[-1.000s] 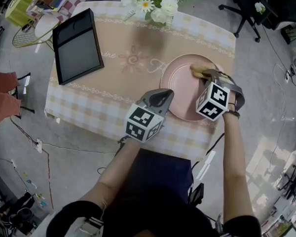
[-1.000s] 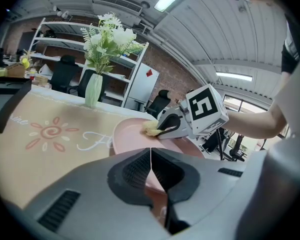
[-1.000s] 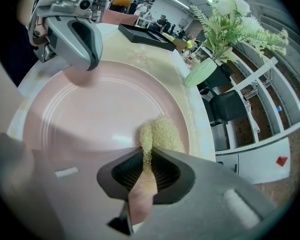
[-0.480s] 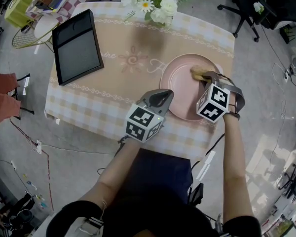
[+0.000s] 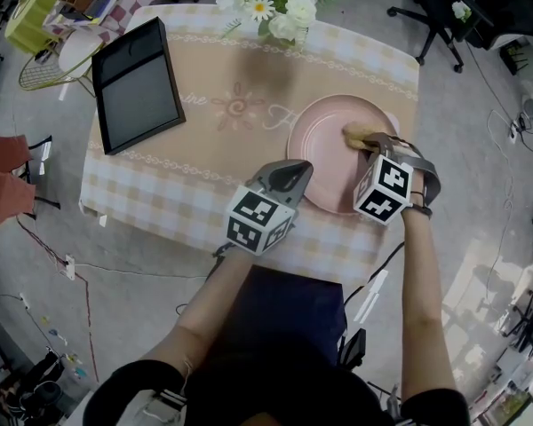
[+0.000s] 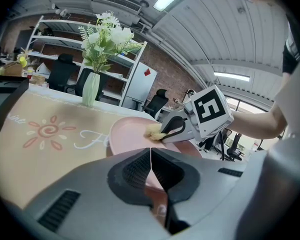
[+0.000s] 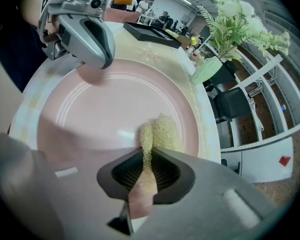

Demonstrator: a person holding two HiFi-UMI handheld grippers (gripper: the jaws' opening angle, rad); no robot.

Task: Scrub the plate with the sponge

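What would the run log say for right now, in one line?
step: scrub plate | right tool: shut on sponge | sponge: on pink plate | left tool: shut, at plate's near rim

Bare beige table runner [image 5: 235,140] lies open between the black rectangular tray [image 5: 138,87] and the round pink plate [image 5: 324,140]. A vase of white flowers [image 5: 291,11] crowds the far edge; the left gripper [image 5: 298,171] stands at the plate's near-left rim.
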